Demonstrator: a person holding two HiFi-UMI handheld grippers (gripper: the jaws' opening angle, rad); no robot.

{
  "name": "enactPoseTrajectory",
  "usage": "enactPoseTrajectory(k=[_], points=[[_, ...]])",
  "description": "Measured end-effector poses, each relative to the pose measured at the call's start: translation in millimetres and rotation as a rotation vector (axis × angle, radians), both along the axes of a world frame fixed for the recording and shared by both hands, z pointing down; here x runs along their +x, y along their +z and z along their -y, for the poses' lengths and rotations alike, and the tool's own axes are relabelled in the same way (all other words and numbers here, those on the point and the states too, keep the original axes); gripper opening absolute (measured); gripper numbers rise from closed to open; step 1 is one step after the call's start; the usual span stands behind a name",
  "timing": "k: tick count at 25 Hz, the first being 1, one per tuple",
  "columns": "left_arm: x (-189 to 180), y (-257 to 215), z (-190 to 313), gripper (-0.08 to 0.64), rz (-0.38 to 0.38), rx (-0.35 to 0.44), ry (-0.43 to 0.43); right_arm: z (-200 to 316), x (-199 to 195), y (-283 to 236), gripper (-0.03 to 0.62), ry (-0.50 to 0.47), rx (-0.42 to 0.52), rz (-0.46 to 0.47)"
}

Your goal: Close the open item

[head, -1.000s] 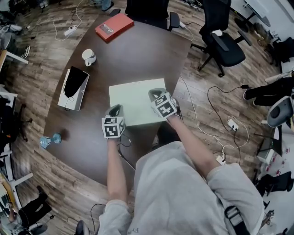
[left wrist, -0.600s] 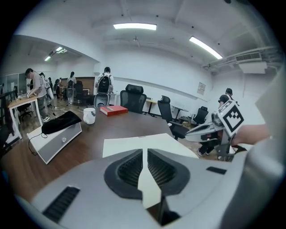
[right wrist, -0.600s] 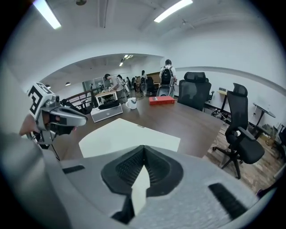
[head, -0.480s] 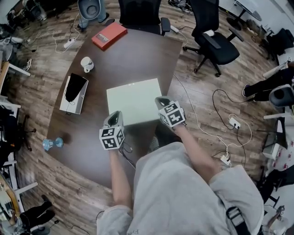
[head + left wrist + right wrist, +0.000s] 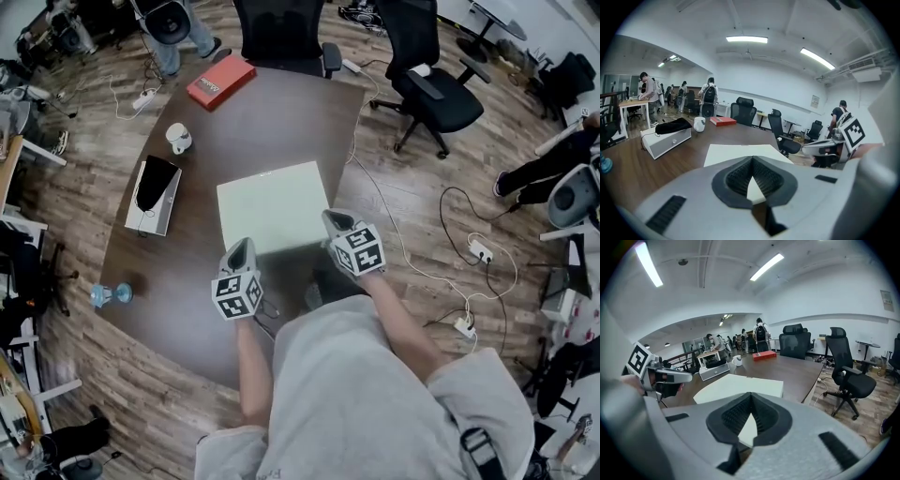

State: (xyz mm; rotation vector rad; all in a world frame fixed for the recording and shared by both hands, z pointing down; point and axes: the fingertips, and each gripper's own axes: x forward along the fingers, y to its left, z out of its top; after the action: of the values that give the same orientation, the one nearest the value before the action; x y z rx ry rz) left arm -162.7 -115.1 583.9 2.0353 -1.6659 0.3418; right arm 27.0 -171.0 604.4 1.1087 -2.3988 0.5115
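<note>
- Left gripper (image 5: pixel 242 247) – at the table's near edge, tip by the near-left corner of the pale box (image 5: pixel 272 208). Its jaws have just been closing and now meet tip to tip, clenched on nothing.
- Right gripper (image 5: pixel 335 220) – beside the box's near-right corner, jaws pressed together, nothing between them.
- Change since a second ago: both tips reached in over the box's near edge then. Now both have drawn back toward the person and sit at its corners.
- Whether either tip touches the box cannot be told.
- Pale box, one – lid down flat, closed. It lies mid-table (image 5: pixel 281 131), toward the near and right edges, in the same spot as before.
- Small blue object (image 5: pixel 110 294), one – near-left corner of the table.
- Grey-white case (image 5: pixel 150 208) with a black thing on top, one – left edge.
- White mug (image 5: pixel 178 139), one – just beyond the case and apart from it.
- Red box (image 5: pixel 220 82), one – far-left corner.
- Black office chairs, two – one (image 5: pixel 286 28) at the far edge, one (image 5: pixel 431 80) off the far-right corner.
</note>
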Motion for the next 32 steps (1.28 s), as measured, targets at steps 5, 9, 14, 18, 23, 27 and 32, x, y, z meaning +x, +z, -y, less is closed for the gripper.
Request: enactPoseTrajectory(k=[5, 9, 14, 18, 23, 27, 32], points=[[8, -6, -9, 0.004, -0.034, 0.024, -0.027, -12, 3, 0, 0.005, 0.023, 0.009, 0.035], [7, -15, -17, 0.005, -0.026, 0.048, -0.064, -24, -1, 10, 0.005, 0.010, -0.002, 0.009], [5, -14, -24, 0.005, -0.066, 0.040, -0.111, -32, -7, 6, 0.003, 0.001, 0.005, 0.049], [9, -16, -25, 0.005, -0.057, 0.048, -0.120, -31, -7, 1, 0.002, 0.002, 0.009, 0.067], [14, -17, -24, 0.005, -0.046, 0.028, -0.113, -33, -6, -1, 0.000, 0.016, -0.004, 0.066], [13, -14, -24, 0.005, -0.042, 0.020, -0.104, -35, -12, 1, 0.000, 0.008, -0.008, 0.046], [13, -12, -24, 0.005, -0.042, 0.011, -0.102, -35, -15, -1, -0.002, -0.002, -0.003, 0.045]])
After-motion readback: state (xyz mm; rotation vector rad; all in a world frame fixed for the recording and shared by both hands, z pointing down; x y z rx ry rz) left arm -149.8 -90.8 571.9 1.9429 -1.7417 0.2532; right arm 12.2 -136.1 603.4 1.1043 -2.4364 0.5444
